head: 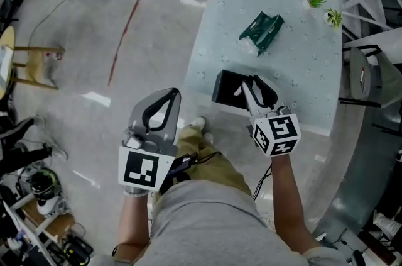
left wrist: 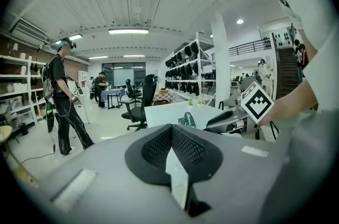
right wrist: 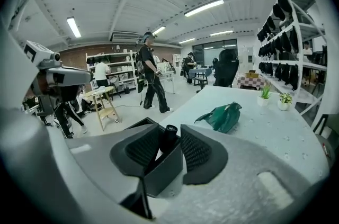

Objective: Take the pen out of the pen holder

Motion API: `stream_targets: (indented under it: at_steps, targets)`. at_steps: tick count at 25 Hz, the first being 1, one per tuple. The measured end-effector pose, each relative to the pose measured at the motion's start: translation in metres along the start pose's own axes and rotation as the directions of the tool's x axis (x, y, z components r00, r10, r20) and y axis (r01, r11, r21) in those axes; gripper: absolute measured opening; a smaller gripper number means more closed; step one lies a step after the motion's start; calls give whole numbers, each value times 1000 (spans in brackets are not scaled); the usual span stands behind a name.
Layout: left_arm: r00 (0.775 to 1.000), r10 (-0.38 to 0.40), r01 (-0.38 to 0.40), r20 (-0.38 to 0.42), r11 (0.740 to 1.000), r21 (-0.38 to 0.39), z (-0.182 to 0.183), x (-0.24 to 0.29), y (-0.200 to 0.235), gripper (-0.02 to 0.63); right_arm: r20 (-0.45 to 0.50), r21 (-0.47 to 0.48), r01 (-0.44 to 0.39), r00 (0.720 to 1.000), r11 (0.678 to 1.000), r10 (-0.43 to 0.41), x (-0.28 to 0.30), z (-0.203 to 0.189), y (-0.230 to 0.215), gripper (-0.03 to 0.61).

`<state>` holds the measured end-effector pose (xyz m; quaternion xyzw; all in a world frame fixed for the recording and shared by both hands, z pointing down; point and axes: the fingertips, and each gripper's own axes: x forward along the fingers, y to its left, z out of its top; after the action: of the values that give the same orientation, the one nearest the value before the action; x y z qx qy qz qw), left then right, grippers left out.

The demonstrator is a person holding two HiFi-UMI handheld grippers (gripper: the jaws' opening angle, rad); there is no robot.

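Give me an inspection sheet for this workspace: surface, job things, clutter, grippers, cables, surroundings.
Surface: pale speckled table.
Job's things: black holder at the table's near edge; pen standing in it.
Clutter: green pouch; two small plants near the far edge.
Grippers: right gripper open, jaws on either side of the pen; left gripper shut, empty, off the table above the floor.
Cables: forearm cable by the right arm; floor cable.
Surroundings: wooden stool, shelves, standing person.
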<state>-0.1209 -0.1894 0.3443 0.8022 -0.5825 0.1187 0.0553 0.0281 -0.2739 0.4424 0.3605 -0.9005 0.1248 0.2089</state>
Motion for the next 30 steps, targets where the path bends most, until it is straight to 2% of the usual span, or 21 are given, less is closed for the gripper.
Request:
stream_targets:
  at_steps: [11,13,24,30]
  targets:
    - [1000,-5,5,-1,1000,-3,-3,0,5,11,-18,-47,14,1000,999,-15,6,0,-3,121]
    - [1000,-5,5,2,1000,-5,-3,0,6,11,-9,-46,10,1000,999,-10,5,1,-1,87]
    - [1000,-13,13,15,1000,0,1,-1,2,11,61,-12,17,998,1000,-16,-3,21,1,69]
    - [999,-28,28,28,1000,13,6,0,-4,11,130,4,31,991,1000,-31,-14,40,0,67]
